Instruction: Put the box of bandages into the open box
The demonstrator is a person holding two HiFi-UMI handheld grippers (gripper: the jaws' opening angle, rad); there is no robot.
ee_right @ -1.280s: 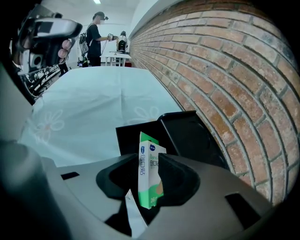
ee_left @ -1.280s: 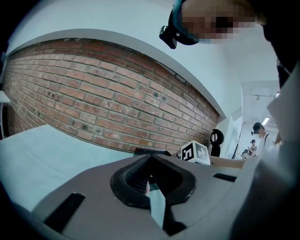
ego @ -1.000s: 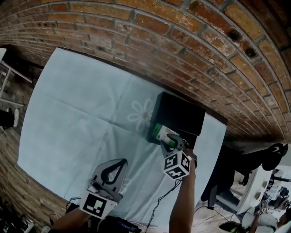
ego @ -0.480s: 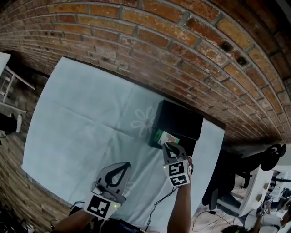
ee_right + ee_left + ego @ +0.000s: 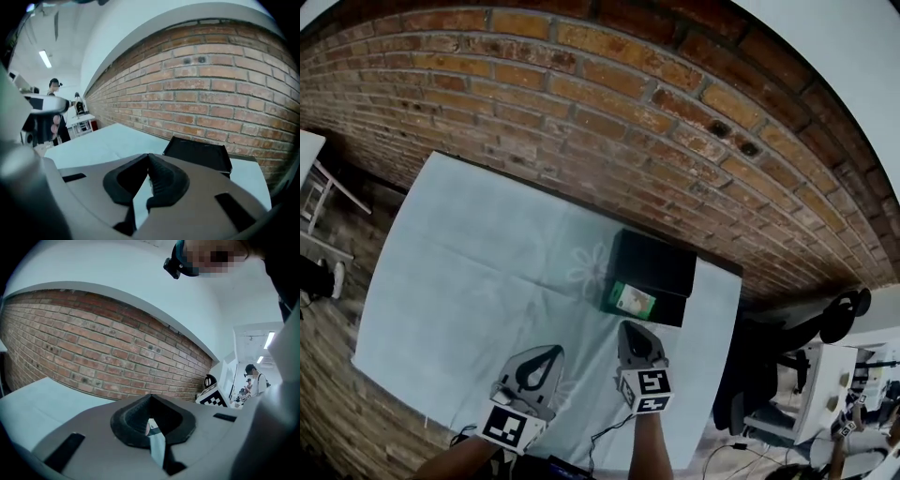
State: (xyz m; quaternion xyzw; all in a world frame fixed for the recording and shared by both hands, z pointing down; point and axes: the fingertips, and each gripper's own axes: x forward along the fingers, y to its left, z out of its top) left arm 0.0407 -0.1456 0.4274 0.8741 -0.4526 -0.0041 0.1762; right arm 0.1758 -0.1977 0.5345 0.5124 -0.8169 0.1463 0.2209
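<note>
Bandage box [image 5: 634, 298] lies in open box [image 5: 656, 264], unseen from right gripper view

I am working in what looks like a lab or workroom. A brick wall [image 5: 581, 84] stands behind a surface [image 5: 469, 272] covered with pale cloth. At lower right are a black office chair [image 5: 759, 361] and white desks [image 5: 814, 384]. There are also strip lights [image 5: 45, 58] on the ceiling and a person [image 5: 254, 378] in the background.

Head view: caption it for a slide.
Bandage box lies in the open black box on the blue cloth; left tool and right tool are shut, empty.
</note>
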